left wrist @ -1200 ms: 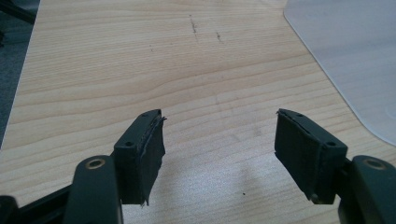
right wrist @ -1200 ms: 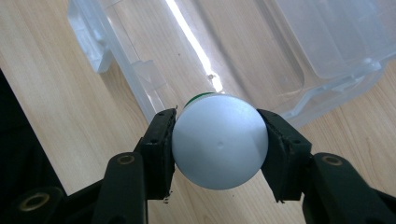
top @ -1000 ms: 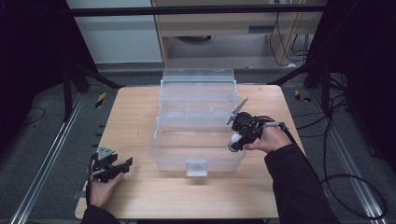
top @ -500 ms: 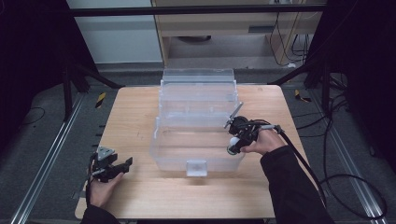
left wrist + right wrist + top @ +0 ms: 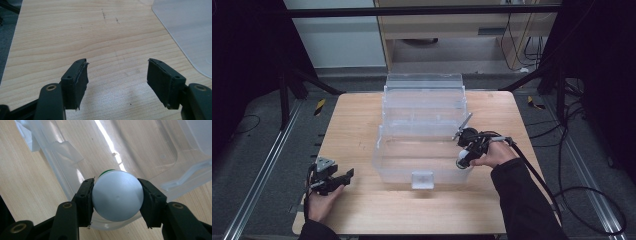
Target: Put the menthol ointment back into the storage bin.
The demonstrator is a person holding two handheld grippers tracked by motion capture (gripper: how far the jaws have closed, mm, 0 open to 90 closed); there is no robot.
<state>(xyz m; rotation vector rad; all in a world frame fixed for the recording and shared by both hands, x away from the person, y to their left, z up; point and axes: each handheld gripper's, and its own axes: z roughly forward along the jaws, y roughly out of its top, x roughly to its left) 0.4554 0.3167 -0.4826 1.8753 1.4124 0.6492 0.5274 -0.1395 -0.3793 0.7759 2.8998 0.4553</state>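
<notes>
A round white object (image 5: 117, 195), a cap or the bottom of a small bottle by its look, with a sliver of green showing at its top edge, sits at centre frame in the right gripper view. Exact identity cannot be told. The right gripper (image 5: 117, 196) is clamped on it: both black jaws press its left and right sides.

In the high view the white object (image 5: 461, 162) appears right of centre, at the right end of a clear plastic bin (image 5: 398, 160), above the bin's front right corner. Whether it touches the bin wall cannot be told. The right gripper (image 5: 463, 159) is held by the right hand (image 5: 495, 154), with a dark sleeve (image 5: 524, 200) running to the bottom right of the frame and a black cable (image 5: 542, 180) trailing off to the right.

The bin stands at mid-frame on a wooden table (image 5: 357, 120); a second clear tier or lid (image 5: 424, 102) rises behind it, toward the top of the frame. A small clear latch (image 5: 422, 179) sits on the bin's front wall.

Left gripper (image 5: 338, 177): lower left of the high view, low over the table near its front edge, well apart from the bin, held by the left hand (image 5: 321, 202). In the left gripper view its jaws stand wide apart with bare wood grain between them; the left gripper (image 5: 117, 72) holds nothing. The bin's rounded corner (image 5: 185, 30) shows at upper right of that view.
</notes>
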